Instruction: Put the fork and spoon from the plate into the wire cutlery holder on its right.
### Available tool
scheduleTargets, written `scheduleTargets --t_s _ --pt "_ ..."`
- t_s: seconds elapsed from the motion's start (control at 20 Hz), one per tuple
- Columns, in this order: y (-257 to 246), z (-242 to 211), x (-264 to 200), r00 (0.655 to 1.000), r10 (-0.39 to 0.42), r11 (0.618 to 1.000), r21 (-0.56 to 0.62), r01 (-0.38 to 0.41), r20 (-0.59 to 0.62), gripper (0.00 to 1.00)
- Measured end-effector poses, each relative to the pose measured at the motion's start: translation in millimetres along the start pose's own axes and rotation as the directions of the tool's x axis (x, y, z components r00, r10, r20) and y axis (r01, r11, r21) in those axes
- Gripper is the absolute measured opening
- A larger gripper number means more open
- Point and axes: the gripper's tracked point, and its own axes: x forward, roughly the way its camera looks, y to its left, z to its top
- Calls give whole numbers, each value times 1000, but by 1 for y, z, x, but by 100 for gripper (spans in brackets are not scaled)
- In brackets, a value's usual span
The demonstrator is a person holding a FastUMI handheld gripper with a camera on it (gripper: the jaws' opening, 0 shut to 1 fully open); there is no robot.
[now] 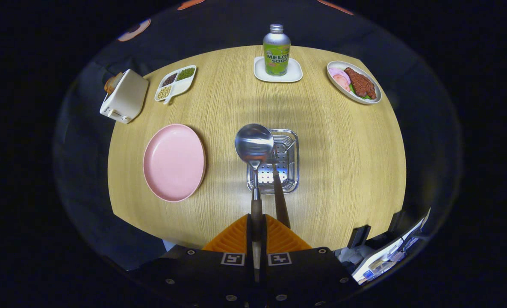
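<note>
My gripper [256,224] is shut on the spoon [254,143], both fingers pressing its dark handle. The shiny bowl of the spoon points forward and hangs above the left rim of the wire cutlery holder [291,171], a square metal basket just ahead of the fingers. The fork [280,199] stands in the holder, its brown handle leaning back toward my fingers, right beside the spoon's handle. Left of the holder lies the pink plate [174,162] with nothing on it.
At the table's far side stand a soda bottle [276,50] on a white coaster, an oval dish of meat [354,81], a divided tray of beans [175,83] and a white toaster [124,96]. Papers [390,252] lie near the front right edge.
</note>
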Motion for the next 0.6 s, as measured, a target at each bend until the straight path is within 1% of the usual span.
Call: scheduleTargets --t_s 0.15,0.3,0.35,0.6 --pt "-5 2 1 999 24 1000 -2 -24 -43 5" --pt "-18 3 0 997 6 1000 -20 -8 -82 5" --pt "-19 4 6 995 7 1000 -26 -9 -95 5" --pt "-21 0 3 981 24 997 -71 -38 -195 5"
